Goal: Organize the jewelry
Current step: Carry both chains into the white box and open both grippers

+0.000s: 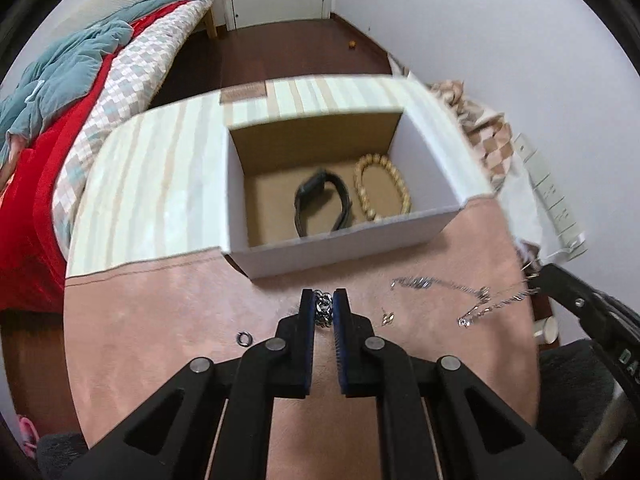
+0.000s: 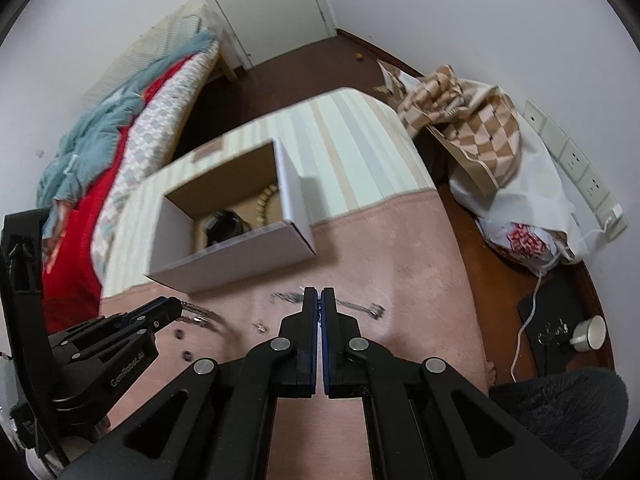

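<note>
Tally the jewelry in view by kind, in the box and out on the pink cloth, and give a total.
Bracelets in the box: 2, a black strap and a beaded bracelet
Chunky chain in the left gripper: 1
Thin silver chain: 1
Small dark ring: 1
Small earring-like piece: 1
Total: 6

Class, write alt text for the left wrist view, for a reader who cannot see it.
The left gripper is shut on a silver chain bracelet above a pink cloth. Beyond it, an open white box holds a black band and a beaded bracelet.
</note>
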